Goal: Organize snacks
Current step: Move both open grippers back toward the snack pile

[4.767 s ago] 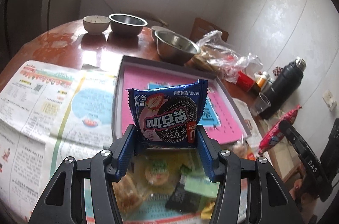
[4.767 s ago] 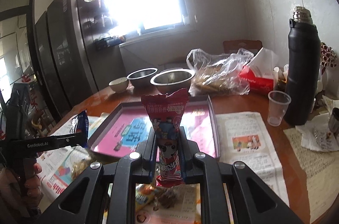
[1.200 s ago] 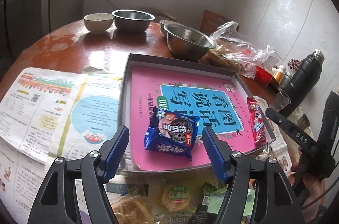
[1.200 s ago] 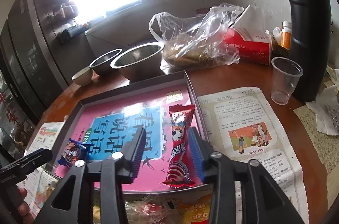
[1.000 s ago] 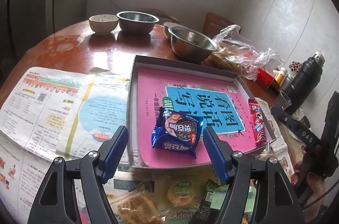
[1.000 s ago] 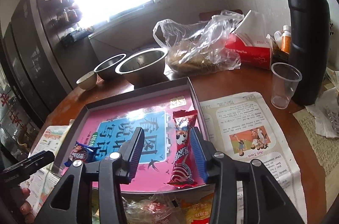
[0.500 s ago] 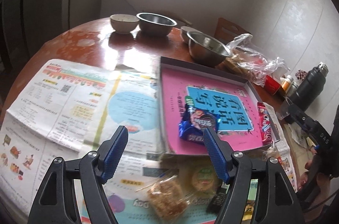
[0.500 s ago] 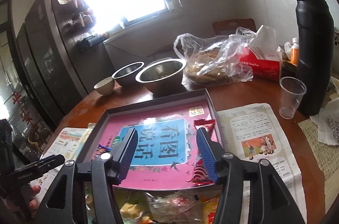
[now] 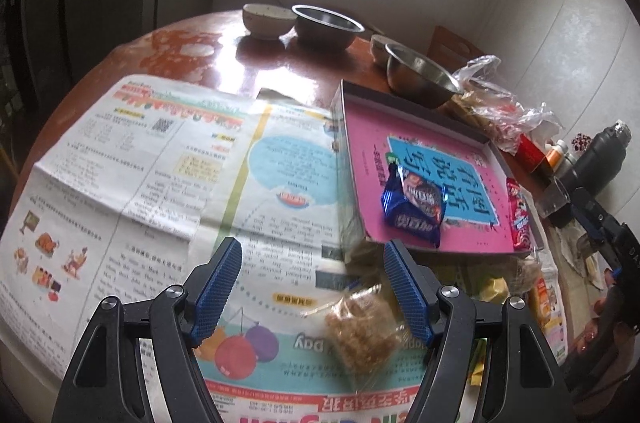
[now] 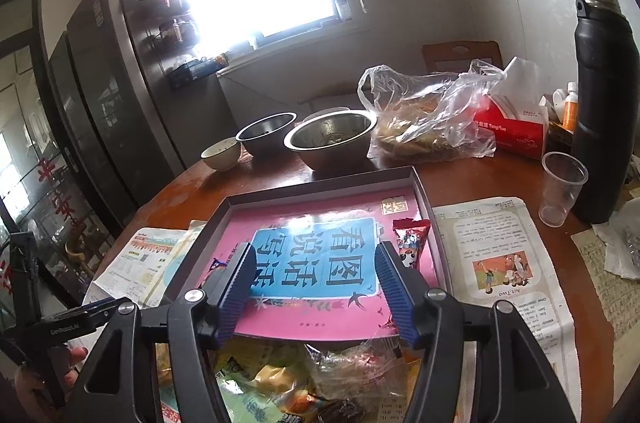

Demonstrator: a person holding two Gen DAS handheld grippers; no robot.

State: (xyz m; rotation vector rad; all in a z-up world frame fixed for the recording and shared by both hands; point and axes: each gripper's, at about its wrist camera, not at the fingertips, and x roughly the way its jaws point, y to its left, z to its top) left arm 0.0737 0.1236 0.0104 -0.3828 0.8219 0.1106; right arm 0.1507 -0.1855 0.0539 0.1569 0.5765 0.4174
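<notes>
While our left tongs gape wide over newspaper, holding nothing, our right tongs are opening, empty, above the tray holding the cookie packet.

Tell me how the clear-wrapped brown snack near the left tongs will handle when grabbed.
The clear-wrapped snack looks small and flat, so probably light. Its crinkly film will likely flex and slip against the pads. The crumbly-looking brown contents may break under a hard squeeze.

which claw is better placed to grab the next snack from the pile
Probably the left claw: it is open and empty, with the clear-wrapped snack just below its tips. The right claw, opening and empty, points over the tray.
</notes>
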